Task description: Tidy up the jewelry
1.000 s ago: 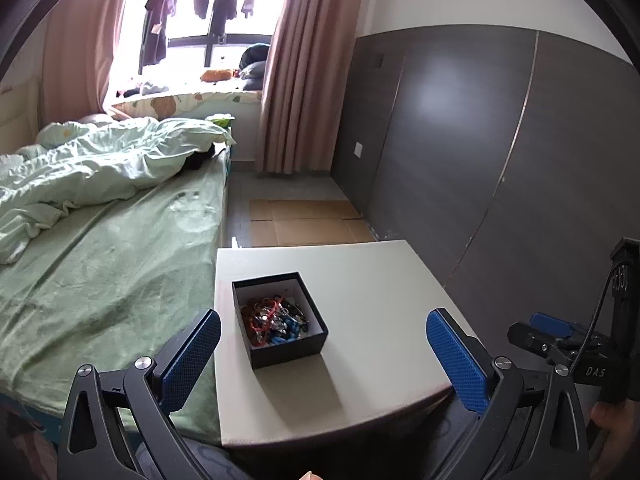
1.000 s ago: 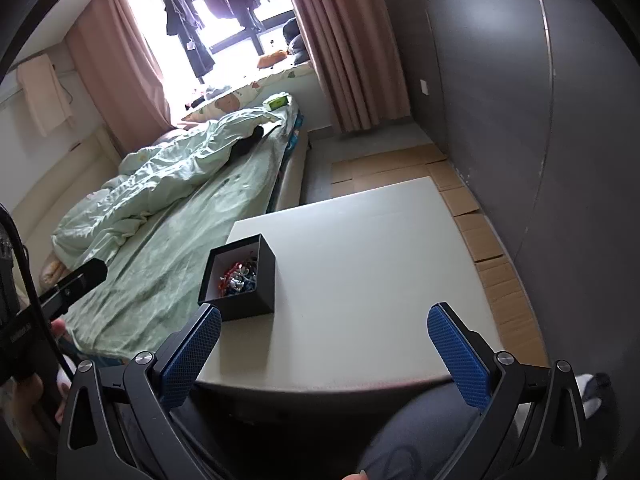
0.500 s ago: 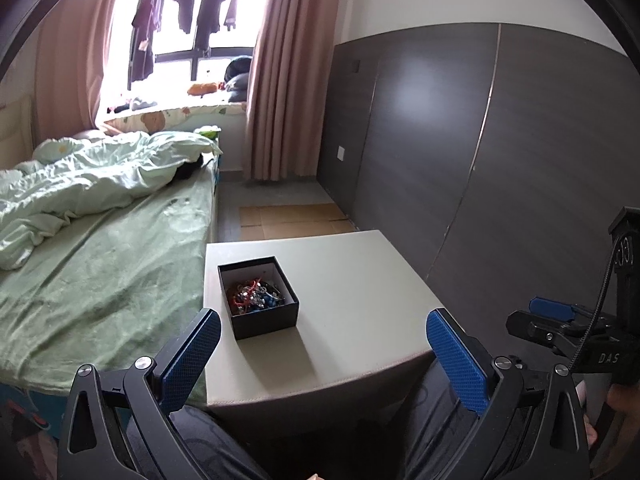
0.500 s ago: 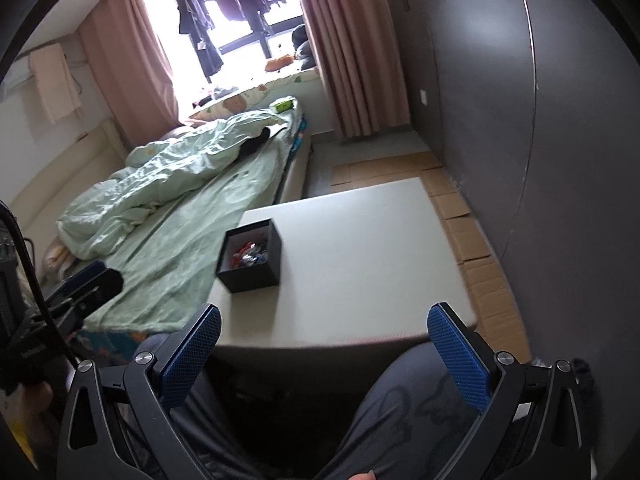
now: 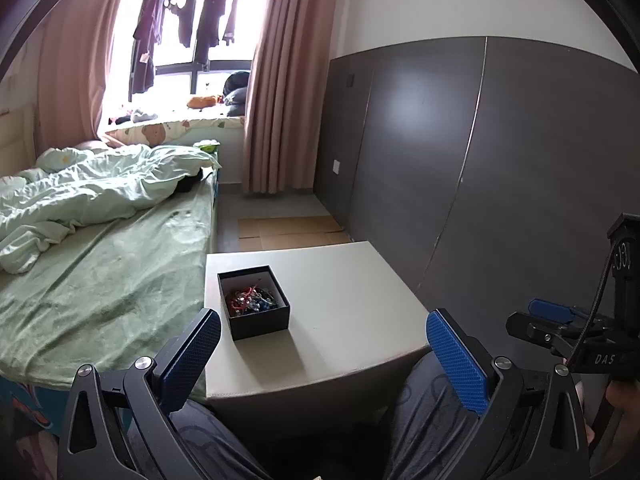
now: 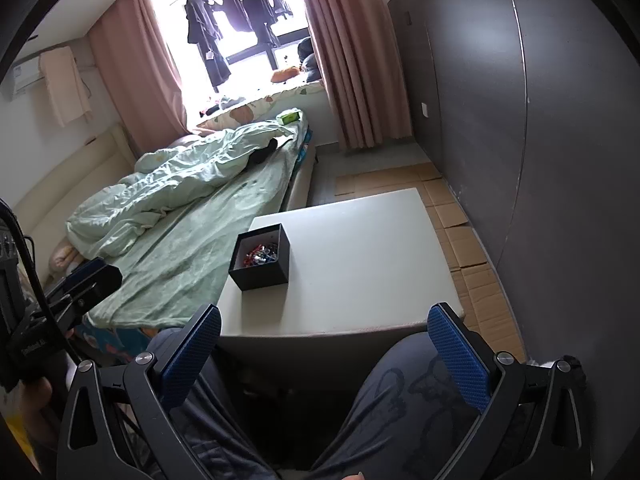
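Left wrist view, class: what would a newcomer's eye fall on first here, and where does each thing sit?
First, the small black box of tangled colourful jewelry, on the white table near its bed-side edge. Next, the wide-open left tongs with blue pads, framing the foreground. Beyond, a bright window hung with dark clothes above the green bed.

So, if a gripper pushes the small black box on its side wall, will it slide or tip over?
The black box looks low and wide with a flat base, so it would probably slide on the smooth table, not tip. It seems to be light cardboard, so a hard squeeze may dent the walls. The jewelry lies loose and tangled inside, so it likely shifts when pushed.
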### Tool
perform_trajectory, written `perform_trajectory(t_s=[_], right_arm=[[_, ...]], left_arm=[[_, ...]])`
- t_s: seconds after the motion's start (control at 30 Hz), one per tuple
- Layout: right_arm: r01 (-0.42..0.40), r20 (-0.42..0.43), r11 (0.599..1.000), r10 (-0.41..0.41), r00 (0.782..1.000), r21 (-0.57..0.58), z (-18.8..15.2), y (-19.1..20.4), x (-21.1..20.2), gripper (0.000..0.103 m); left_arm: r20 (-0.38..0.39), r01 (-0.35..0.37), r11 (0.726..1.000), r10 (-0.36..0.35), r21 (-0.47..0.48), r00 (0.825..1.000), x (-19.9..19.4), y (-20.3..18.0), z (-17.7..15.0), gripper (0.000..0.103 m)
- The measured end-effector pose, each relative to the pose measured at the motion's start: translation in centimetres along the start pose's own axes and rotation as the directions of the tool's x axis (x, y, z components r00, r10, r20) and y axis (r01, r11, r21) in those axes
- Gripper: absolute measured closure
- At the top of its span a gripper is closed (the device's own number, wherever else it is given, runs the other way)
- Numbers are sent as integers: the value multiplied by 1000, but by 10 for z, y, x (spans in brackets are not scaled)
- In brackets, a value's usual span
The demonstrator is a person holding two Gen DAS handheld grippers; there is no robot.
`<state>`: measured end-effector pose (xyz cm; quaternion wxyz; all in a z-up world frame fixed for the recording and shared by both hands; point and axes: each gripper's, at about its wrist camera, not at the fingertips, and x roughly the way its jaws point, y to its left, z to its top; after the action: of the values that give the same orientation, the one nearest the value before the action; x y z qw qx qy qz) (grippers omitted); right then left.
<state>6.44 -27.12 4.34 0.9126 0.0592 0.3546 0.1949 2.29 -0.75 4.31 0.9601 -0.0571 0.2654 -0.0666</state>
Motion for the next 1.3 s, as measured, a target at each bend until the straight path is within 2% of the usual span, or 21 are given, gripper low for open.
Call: perform_trajectory(t_s=[0.63,1.3], right_arm=[[-1,37,1000,1,999,3,1,-5,-19,0],[4,34,1000,-3,999,-2,1,-4,-19,0]], left_arm=[[-8,2,1000,-2,-14,1000,-6,1,-2,0],[-20,3,1000,-4,-24,1000,-2,6,-2,0]])
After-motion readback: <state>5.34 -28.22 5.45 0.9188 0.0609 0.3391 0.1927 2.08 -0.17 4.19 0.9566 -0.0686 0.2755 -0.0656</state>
